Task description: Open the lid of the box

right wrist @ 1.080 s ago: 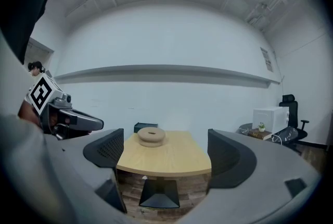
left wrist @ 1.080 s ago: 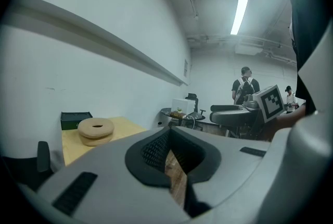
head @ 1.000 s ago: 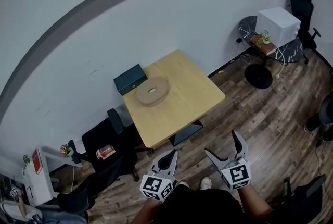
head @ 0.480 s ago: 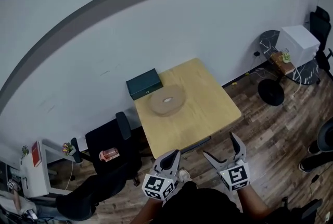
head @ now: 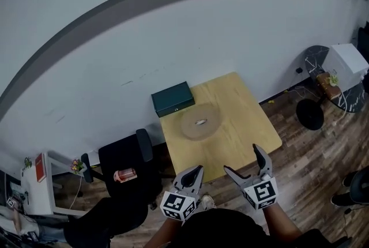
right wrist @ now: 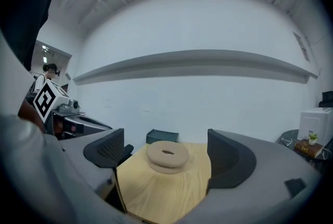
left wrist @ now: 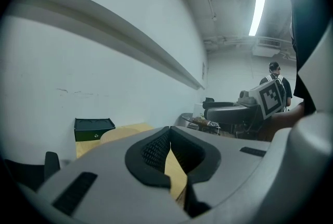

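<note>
1. Overhead, the head view alone takes in a black office chair (head: 124,163) left of the wooden table (head: 248,126). It also shows both grippers held on the near side, short of the table's near edge.
2. On the left, the left gripper (head: 193,175) has its jaws closed tip to tip, and its own view shows nothing caught between them.
3. Further off, the box (head: 172,98) is dark green, low and oblong, and sits at the table's far left corner by the white wall (head: 115,39) with its lid down. Only the left gripper view shows a small pale fitting on its front face.
4. Just to the near right of the box lies a round tan disc (head: 200,122) with a small slot at its centre. In the right gripper view the disc hides the box's lower front.
5. To the right, the right gripper (head: 242,160) has its jaws spread wide and empty, and its own view frames the disc and the box between them.
6. At the far right a white cabinet (head: 346,65) rests on a dark round side table (head: 314,59), well apart from the box.
</note>
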Motion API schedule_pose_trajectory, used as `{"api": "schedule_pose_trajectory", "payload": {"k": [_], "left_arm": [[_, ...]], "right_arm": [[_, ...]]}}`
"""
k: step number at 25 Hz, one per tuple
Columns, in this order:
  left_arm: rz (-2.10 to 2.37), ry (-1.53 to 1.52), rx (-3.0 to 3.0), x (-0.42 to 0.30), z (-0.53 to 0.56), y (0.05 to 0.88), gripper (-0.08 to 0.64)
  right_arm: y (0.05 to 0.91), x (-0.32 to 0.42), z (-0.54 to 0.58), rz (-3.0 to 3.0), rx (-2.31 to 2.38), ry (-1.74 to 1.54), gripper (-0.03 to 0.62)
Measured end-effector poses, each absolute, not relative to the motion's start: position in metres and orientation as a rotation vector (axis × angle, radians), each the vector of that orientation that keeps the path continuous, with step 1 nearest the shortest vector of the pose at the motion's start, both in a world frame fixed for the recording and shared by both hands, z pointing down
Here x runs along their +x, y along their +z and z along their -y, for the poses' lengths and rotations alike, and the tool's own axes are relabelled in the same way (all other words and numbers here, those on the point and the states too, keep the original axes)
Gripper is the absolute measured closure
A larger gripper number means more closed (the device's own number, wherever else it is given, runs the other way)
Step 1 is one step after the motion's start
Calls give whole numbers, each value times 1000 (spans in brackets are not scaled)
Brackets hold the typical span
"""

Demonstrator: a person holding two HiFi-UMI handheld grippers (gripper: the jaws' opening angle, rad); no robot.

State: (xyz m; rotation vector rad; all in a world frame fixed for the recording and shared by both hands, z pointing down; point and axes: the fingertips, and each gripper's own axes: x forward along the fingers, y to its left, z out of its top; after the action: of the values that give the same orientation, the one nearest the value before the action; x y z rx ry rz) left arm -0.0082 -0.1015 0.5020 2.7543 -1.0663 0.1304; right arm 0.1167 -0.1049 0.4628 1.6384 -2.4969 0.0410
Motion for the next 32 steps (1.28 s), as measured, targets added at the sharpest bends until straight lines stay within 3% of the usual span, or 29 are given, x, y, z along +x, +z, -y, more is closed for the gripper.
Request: {"api": "schedule_pose_trajectory", "payload": {"k": [19,32], "left_arm": [[1120,111,2756,-43,177,492,540],[1335,104,2573,-57,218,514,540]], "right_arm": [[484,86,208,2483,1376,7,91],[551,65,274,2357,799,-92,95]]}}
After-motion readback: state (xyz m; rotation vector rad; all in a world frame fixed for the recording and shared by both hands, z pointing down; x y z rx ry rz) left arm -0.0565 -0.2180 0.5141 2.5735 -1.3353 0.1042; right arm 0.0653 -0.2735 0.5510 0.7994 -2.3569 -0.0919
